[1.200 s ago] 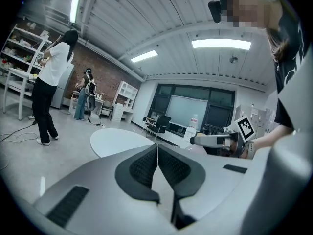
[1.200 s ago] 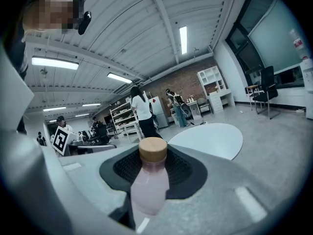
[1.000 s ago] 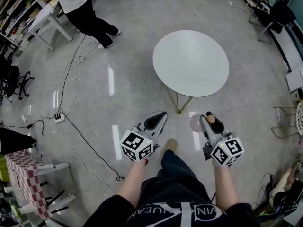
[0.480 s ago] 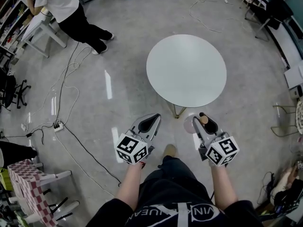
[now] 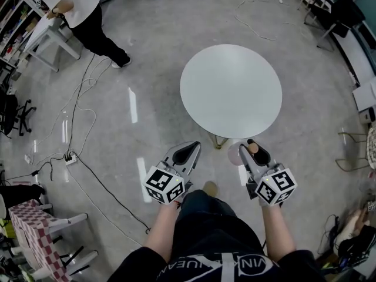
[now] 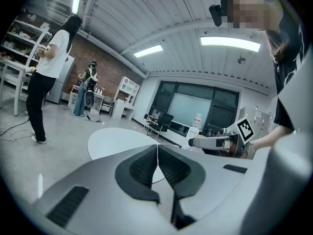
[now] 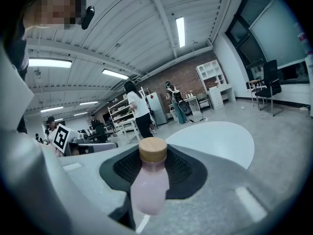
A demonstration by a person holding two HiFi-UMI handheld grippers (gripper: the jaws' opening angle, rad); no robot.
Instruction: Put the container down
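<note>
My right gripper (image 5: 254,151) is shut on a pale pink bottle (image 7: 149,185) with a tan wooden cap (image 7: 152,150). In the head view the bottle (image 5: 241,154) sticks out to the left of the jaws, just short of the near rim of the round white table (image 5: 230,89). My left gripper (image 5: 185,153) is shut with nothing in it; its black pads (image 6: 157,168) meet in the left gripper view. Both grippers hang over the floor in front of the table, which also shows ahead as the table (image 7: 215,141) in the right gripper view.
The table stands on thin gold legs (image 5: 217,140). Cables and a power strip (image 5: 69,158) trail over the grey floor at left. A person (image 5: 82,10) stands by shelving at the top left. A checked stool (image 5: 36,222) sits at the lower left, and a chair frame (image 5: 354,150) at right.
I have stepped closer to the table; it now lies nearer both grippers. The person at the top left has shifted. The bottle stays gripped the same way.
</note>
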